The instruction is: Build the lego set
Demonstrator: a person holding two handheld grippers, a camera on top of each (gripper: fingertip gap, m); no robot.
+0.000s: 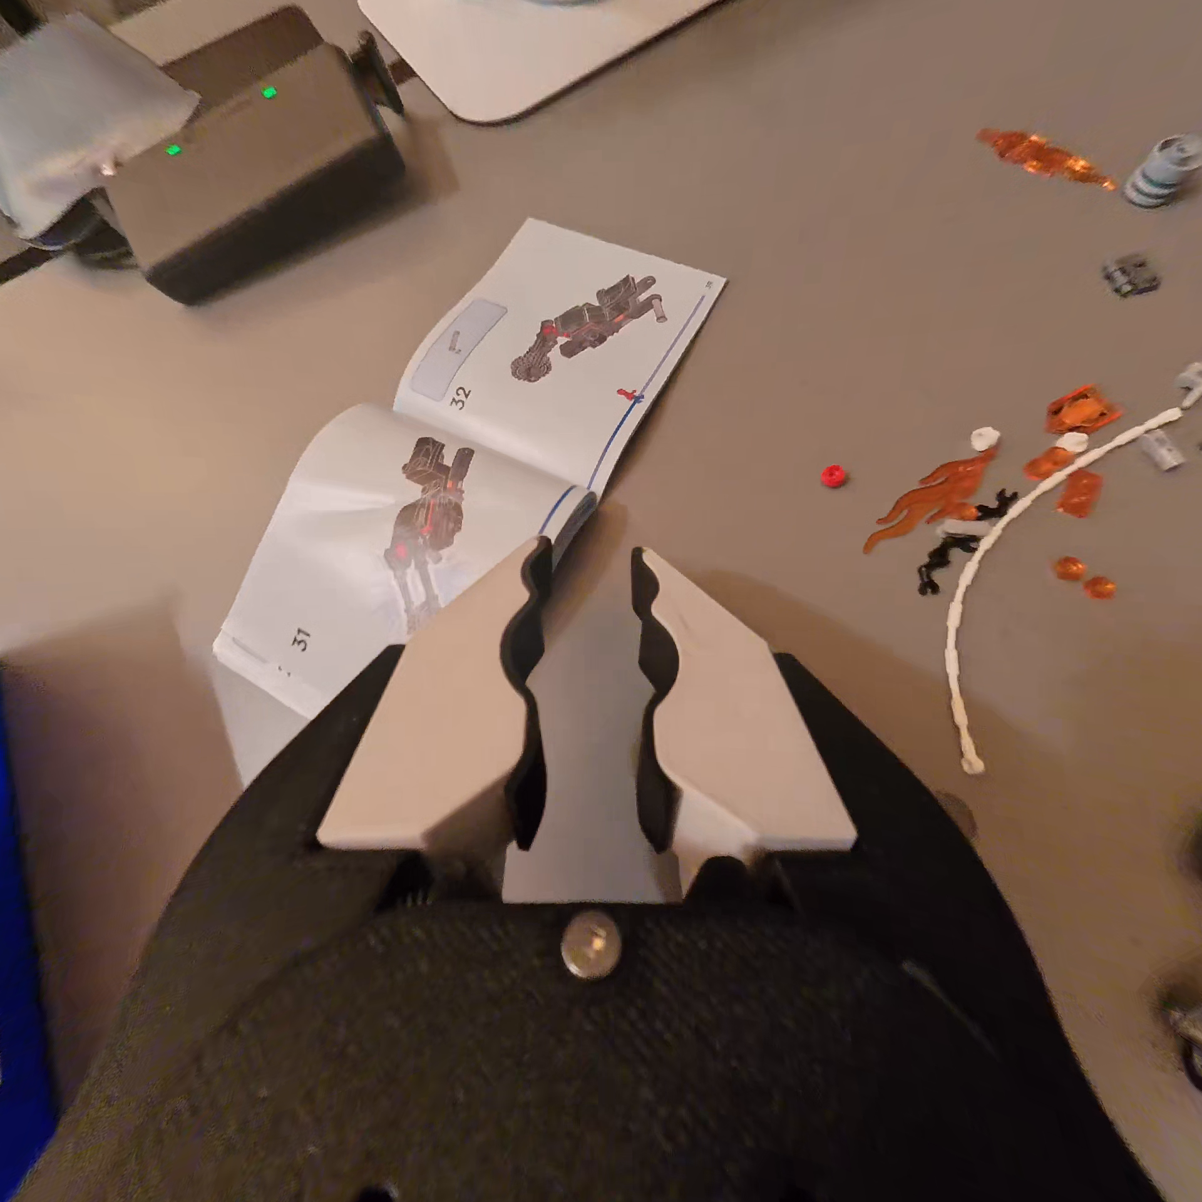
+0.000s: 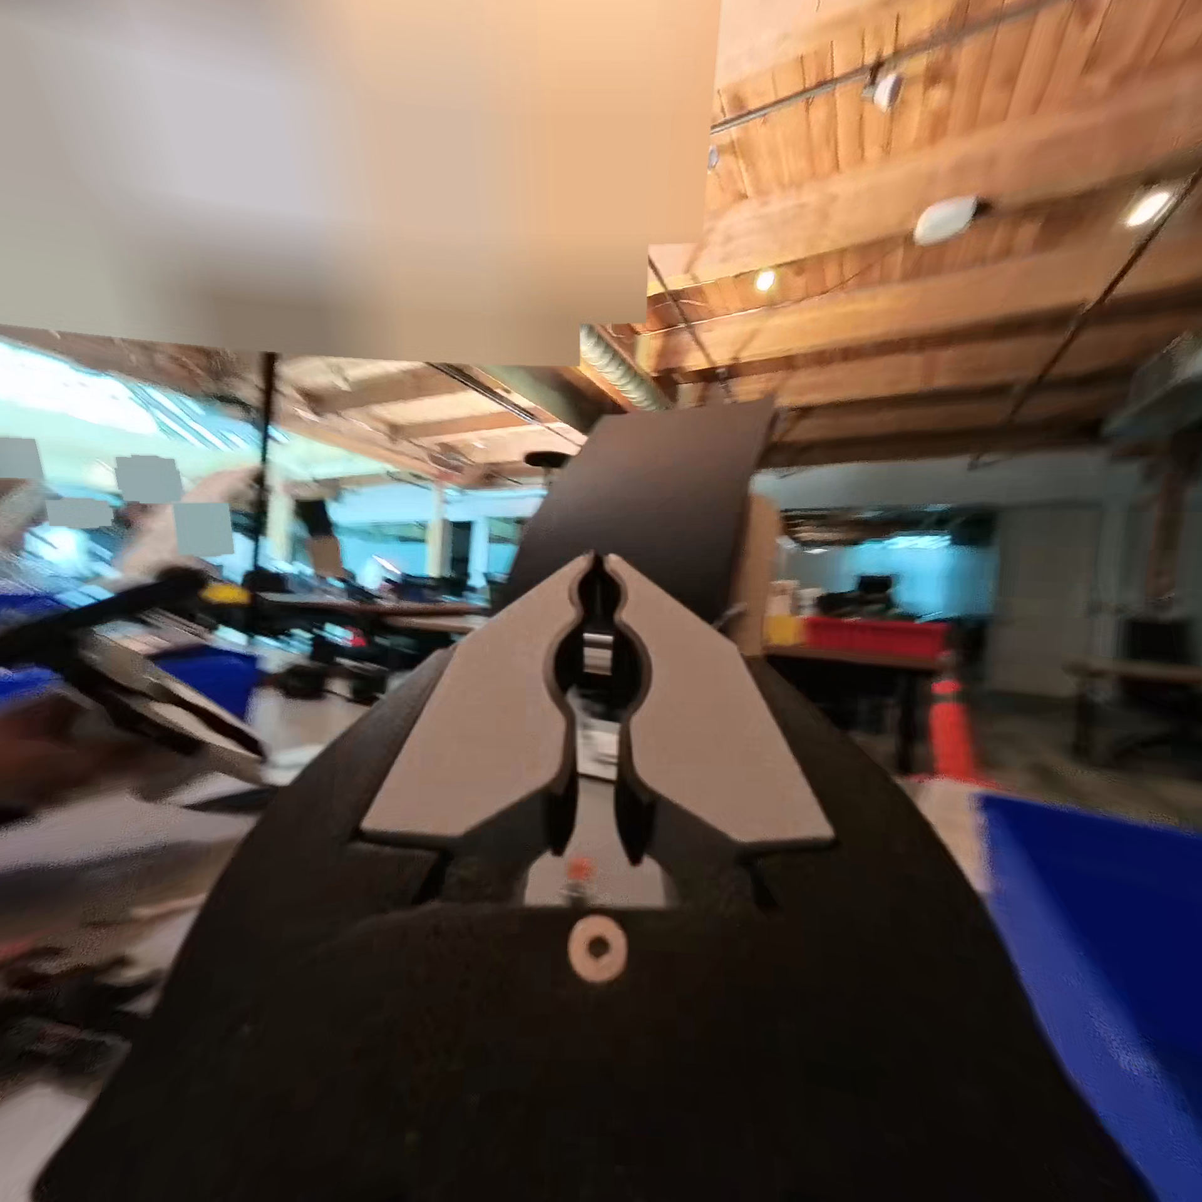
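While left gripper (image 1: 592,553) gapes empty, right gripper (image 2: 599,558) closed, contents unclear, blue bin (image 2: 1106,923).

A grey-brown tabletop (image 1: 845,227); overhead, a timber-beamed ceiling (image 2: 943,162) with round lights (image 2: 946,220).

I see a dark box (image 1: 260,175) with green lights at 11 o'clock, orange cone (image 2: 953,732) at 3, blue bin (image 2: 1099,962) at 4.

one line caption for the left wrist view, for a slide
Open left gripper hovers at the edge of the open instruction booklet, with loose orange, white and black lego pieces scattered on the table to its right.
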